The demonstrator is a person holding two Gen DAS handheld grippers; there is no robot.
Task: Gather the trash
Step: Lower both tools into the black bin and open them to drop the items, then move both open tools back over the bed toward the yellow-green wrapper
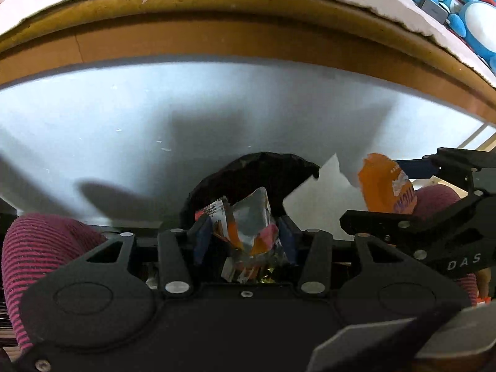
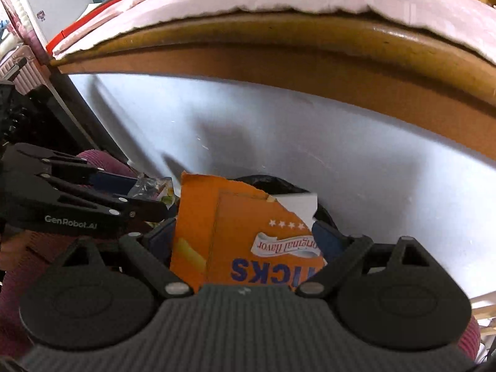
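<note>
My left gripper [image 1: 245, 232] is shut on a crumpled silver and orange wrapper [image 1: 248, 226], which fills the space between the blue pads. Just beyond it is the dark mouth of a black bin bag [image 1: 257, 173]. My right gripper [image 2: 243, 232] is shut wide on a torn orange snack box [image 2: 248, 241] printed with blue letters, also above the black bin bag [image 2: 279, 183]. In the left wrist view the right gripper [image 1: 381, 193] reaches in from the right with the orange box [image 1: 379, 183]. In the right wrist view the left gripper [image 2: 152, 198] comes in from the left with the wrapper [image 2: 155, 186].
A white panel [image 1: 155, 117] rises behind the bag under a brown wooden edge [image 1: 217, 40] with a pink cover on top. A person's magenta striped clothing [image 1: 40, 241] flanks the grippers. A blue plush toy [image 1: 465, 6] sits at top right, a pink suitcase [image 2: 21, 71] at far left.
</note>
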